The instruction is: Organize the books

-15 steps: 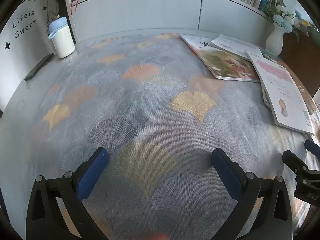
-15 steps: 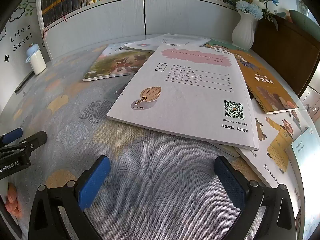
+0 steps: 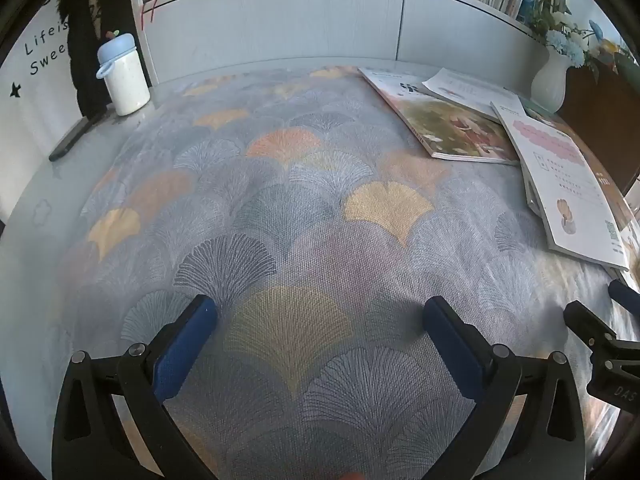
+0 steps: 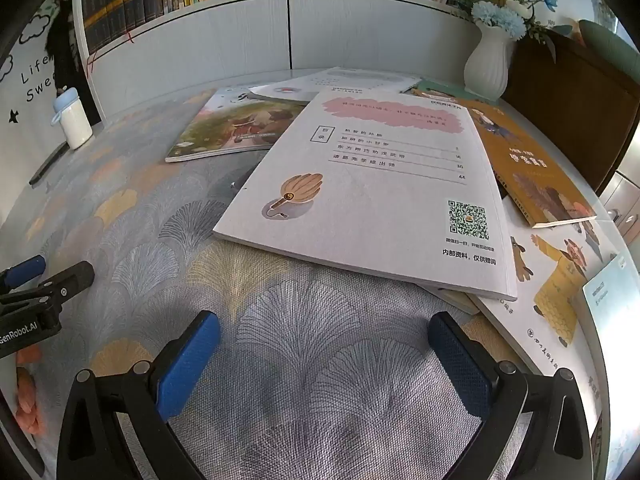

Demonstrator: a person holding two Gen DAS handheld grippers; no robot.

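Right now we hold the left gripper (image 3: 320, 320) low over the ginkgo-patterned tablecloth (image 3: 280, 208), its blue-padded fingers spread wide with nothing between them. Our right gripper (image 4: 324, 336) is likewise wide apart and empty, just short of the near edge of the white booklet (image 4: 372, 184).

From the right wrist view, that booklet sits at about 12 to 1 o'clock, lying flat, cover up. Its long axis runs from the near edge away toward the shelf, with the pink title band at the far end and the QR code at the near right corner. It rests on top of other books: a green picture book (image 4: 236, 128) sticks out at 11 o'clock, an orange-brown book (image 4: 524, 168) lies at 2 o'clock, and a large white illustrated book (image 4: 560, 280) spreads out at 3 o'clock.

In the left wrist view the booklet is at 2 o'clock, well apart from our fingers. A white vase (image 4: 488, 64) with blue flowers stands at the far right, and a white bottle (image 3: 124, 76) with a blue lid at 10 o'clock.
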